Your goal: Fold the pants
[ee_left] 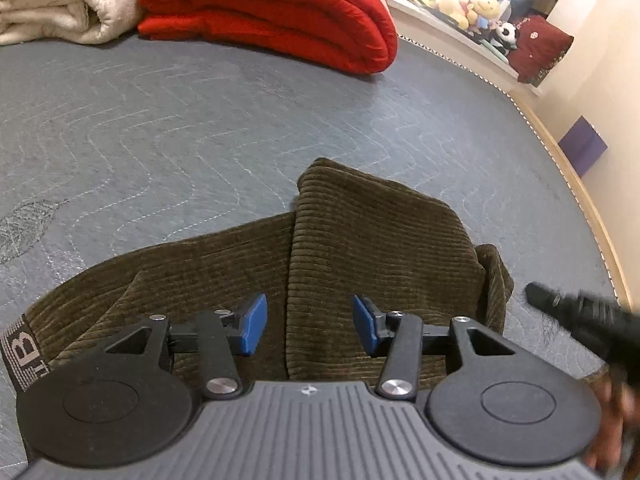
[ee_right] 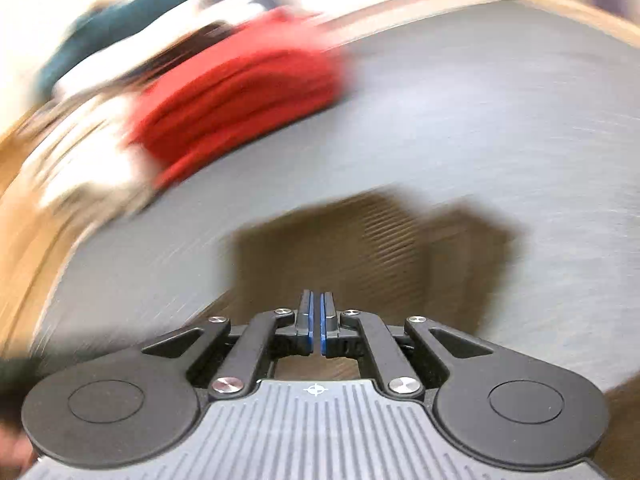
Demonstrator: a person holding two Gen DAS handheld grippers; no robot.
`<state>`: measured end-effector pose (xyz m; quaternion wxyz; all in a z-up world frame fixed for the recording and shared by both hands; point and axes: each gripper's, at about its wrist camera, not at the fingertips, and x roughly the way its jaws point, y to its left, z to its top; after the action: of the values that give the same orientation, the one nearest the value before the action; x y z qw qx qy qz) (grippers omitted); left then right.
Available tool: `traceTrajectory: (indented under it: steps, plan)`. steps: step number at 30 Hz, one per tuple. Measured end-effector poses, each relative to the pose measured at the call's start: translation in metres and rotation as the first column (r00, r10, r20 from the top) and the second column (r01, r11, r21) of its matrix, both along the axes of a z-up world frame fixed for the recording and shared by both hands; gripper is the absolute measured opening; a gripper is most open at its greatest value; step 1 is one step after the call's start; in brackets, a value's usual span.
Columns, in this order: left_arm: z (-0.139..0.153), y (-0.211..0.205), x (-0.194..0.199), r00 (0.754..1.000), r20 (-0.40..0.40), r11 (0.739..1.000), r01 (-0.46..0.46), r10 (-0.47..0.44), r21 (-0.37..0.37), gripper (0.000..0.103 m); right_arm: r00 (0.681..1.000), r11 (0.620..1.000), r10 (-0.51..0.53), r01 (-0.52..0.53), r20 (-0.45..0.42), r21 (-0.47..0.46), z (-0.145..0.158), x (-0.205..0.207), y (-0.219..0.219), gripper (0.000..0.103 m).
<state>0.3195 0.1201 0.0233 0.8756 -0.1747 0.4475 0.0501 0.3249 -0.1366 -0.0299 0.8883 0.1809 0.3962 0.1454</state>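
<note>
One pair of brown corduroy pants (ee_left: 352, 248) lies on the grey quilted bed cover (ee_left: 180, 120), directly under and ahead of the left claw (ee_left: 309, 325), folded over so that one thicker layered slab sits ahead and to the right of the claw and a single flatter layer runs off to its left, ending in one lettered waistband (ee_left: 22, 354) at the far left edge. The left claw is wide open, its two blue pads (ee_left: 253, 322) well apart and gripping nothing, hovering just above the corduroy; whether the pads touch the cloth can't be told. Far ahead of it sit two folded blankets side by side, one red (ee_left: 272, 12) and one cream (ee_left: 60, 4) to the left of that. To the right, a black blurred shape (ee_left: 580, 316) pokes in, which looks like the other tool. Beyond the bed's edge on the right there's one purple box (ee_left: 582, 148), and a cluster of plush toys (ee_left: 476, 8) too jumbled to count. Over to the right wrist view, heavily smeared with motion: the right claw (ee_right: 315, 322) has its pads drawn nearly together, only a thin slit between them, with nothing seen in it. The pants (ee_right: 360, 256) show as a brown block just ahead of and below it, and the red blanket (ee_right: 240, 104) sits far ahead to the left.
</note>
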Motion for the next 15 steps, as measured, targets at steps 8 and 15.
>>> traceTrajectory:
  steps: [8, 15]
  plan:
    - [-0.001, -0.011, 0.001, 1.000, -0.003, 1.000, 0.022, -0.022, -0.006, 0.053, 0.897, 0.864, -0.295, 0.398, -0.330, 0.309, -0.095, 0.064, -0.106, 0.047]
    - [-0.001, -0.014, -0.002, 1.000, 0.002, 1.000, 0.030, -0.030, 0.011, 0.053, 0.891, 0.815, -0.334, 0.436, -0.306, 0.381, -0.120, 0.064, -0.114, 0.013]
